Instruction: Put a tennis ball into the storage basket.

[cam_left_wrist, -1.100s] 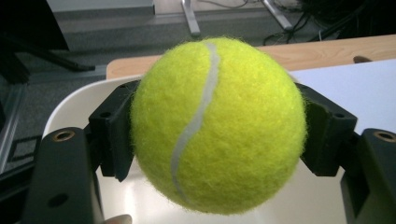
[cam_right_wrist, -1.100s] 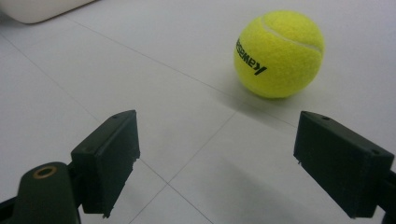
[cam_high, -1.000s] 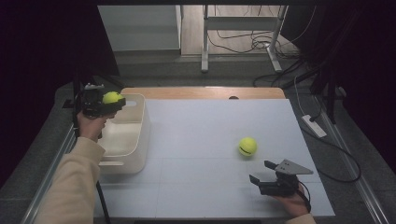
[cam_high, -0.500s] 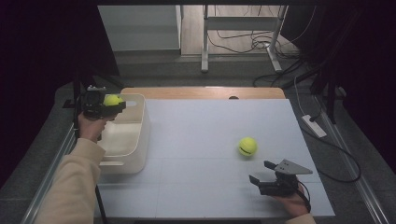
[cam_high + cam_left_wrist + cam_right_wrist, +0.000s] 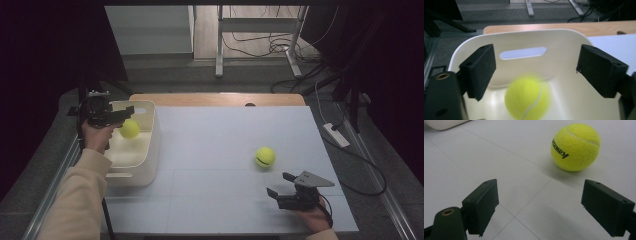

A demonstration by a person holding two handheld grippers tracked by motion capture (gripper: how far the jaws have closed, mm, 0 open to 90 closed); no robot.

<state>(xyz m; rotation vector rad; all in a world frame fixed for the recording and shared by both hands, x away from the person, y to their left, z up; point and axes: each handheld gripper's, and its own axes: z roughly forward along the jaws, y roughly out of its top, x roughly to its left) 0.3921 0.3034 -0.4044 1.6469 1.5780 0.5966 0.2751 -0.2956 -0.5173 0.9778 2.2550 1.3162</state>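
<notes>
While we hold our left gripper point(image 5: 125, 114) over the white bin point(image 5: 149, 150) at the left side of the tabletop point(image 5: 220, 145), its jaws have just been opening and now stand apart with nothing pressed between them. One tennis ball point(image 5: 129, 128) is blurred just below them, free of both pads, inside the bin's walls; we cannot tell whether it touches the floor of the bin. Further right, a second tennis ball point(image 5: 265, 156) rests on the tabletop, near our right gripper point(image 5: 280, 185), whose jaws are spread wide and empty, facing that ball without touching it.
</notes>
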